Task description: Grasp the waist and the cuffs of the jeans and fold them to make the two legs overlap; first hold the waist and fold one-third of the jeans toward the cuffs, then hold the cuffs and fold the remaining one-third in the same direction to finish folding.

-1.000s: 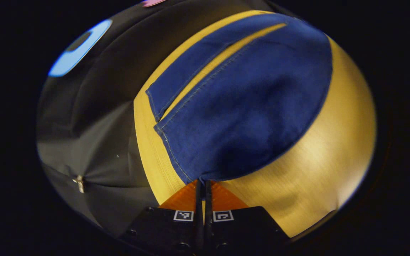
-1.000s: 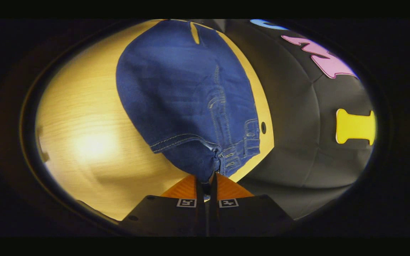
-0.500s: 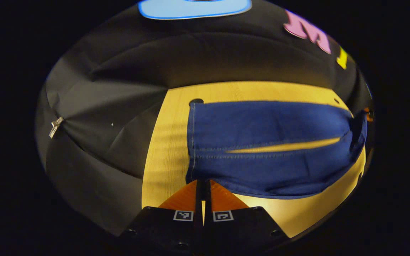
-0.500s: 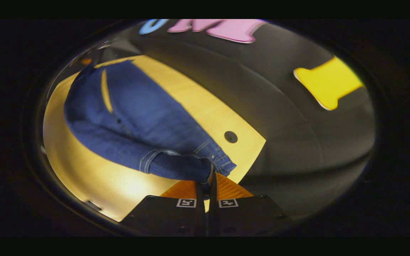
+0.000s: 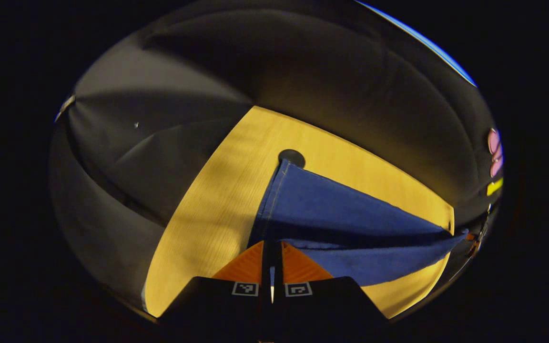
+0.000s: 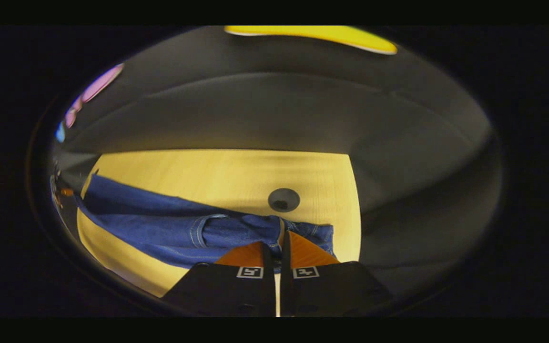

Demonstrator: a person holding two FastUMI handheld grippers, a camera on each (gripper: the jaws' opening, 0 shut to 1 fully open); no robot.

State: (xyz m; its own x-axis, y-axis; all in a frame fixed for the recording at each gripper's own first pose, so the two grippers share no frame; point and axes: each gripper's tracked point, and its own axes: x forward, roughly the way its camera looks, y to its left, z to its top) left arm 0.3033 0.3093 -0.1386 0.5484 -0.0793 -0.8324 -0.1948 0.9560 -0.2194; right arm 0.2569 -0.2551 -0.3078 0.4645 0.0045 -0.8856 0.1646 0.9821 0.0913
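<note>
Dim booth; warm light on table [image 5: 208,209]; heavy fisheye warp at edges; slight blur.

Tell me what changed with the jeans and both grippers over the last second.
Both grippers tipped from looking down on the jeans to looking low across the table. The near leg, flat beside the far one earlier, now hangs raised over it between the left gripper at the cuff and the right gripper at the waist. Unchanged: both stay clamped on the jeans; the far leg stays on the table.
</note>
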